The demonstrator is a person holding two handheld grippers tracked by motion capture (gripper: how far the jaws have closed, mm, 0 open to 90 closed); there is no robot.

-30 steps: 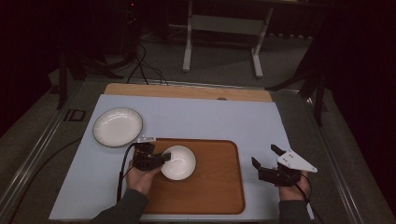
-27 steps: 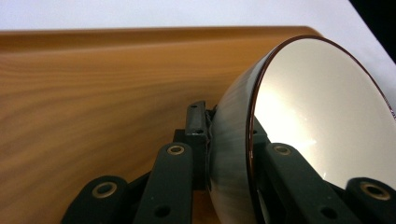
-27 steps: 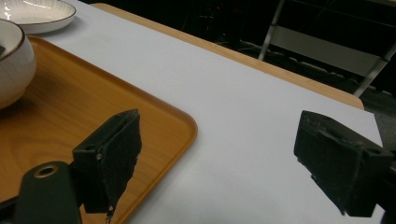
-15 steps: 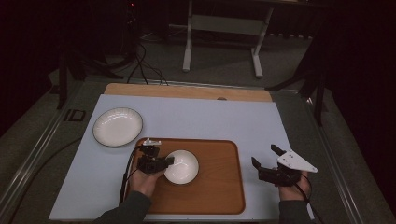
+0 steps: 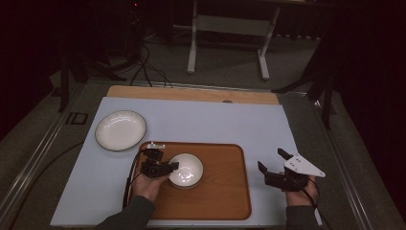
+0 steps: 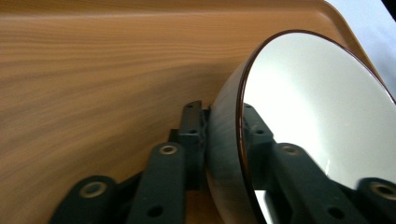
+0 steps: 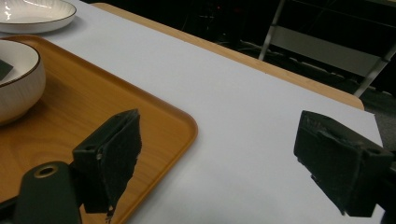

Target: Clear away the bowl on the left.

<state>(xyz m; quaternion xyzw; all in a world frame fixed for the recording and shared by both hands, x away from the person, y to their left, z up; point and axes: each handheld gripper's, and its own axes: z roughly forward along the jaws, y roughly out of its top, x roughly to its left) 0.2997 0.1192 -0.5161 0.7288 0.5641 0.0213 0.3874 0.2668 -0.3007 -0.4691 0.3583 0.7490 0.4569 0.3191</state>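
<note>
A white bowl (image 5: 186, 170) with a dark rim sits on the left half of the wooden tray (image 5: 225, 191). My left gripper (image 5: 172, 166) is shut on the bowl's left rim, one jaw inside and one outside. In the left gripper view the bowl (image 6: 322, 112) stands edge-on between the jaws of my left gripper (image 6: 224, 119), over the tray (image 6: 93, 65). My right gripper (image 5: 272, 160) is held open over the white mat just right of the tray. The right gripper view shows my right gripper (image 7: 219, 149) holding nothing, with the tray's corner (image 7: 154, 116) and the bowl (image 7: 16, 79) to its left.
A white plate (image 5: 120, 130) with a dark rim lies on the white mat (image 5: 215, 120) beyond the tray's left corner, and shows as the plate (image 7: 35, 14) in the right gripper view. A wooden table edge (image 5: 191, 93) runs along the far side. Cables and a metal stand are on the floor behind.
My left gripper and the bowl have shifted slightly toward the person and a little right on the tray. The right gripper has not moved.
</note>
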